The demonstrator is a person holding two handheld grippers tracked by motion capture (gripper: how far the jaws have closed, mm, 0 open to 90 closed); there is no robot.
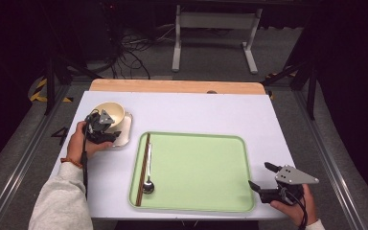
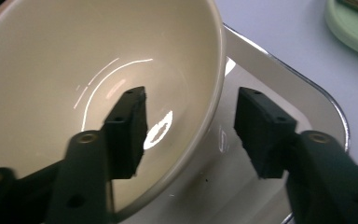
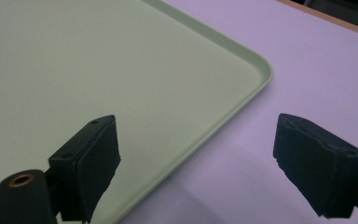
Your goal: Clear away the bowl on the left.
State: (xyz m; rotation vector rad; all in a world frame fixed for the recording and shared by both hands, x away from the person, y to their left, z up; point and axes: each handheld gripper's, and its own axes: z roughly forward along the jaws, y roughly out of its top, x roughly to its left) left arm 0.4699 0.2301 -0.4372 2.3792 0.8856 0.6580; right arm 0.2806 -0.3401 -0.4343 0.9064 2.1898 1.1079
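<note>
The left gripper (image 2: 191, 135) straddles the bowl (image 2: 74, 56) rim, pads not pressing; the high view shows the spoon (image 1: 148, 184) lower-centre. The right gripper (image 3: 209, 172) gapes wide over the tray (image 3: 256, 65) edge.

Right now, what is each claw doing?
Left claw: open, straddling the bowl rim, pads not pressing.
Right claw: open, empty, over the tray edge.

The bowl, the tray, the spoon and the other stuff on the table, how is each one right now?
Cream bowl: upright, empty, sitting on the small metal tray.
Left hand-held gripper: open, jaws astride the bowl's rim, not pressing.
Right hand-held gripper: open, holding nothing, at the green tray's corner.
Green tray: flat on the table.
Spoon: lying in the green tray.
Chopsticks: lying beside the spoon.
</note>
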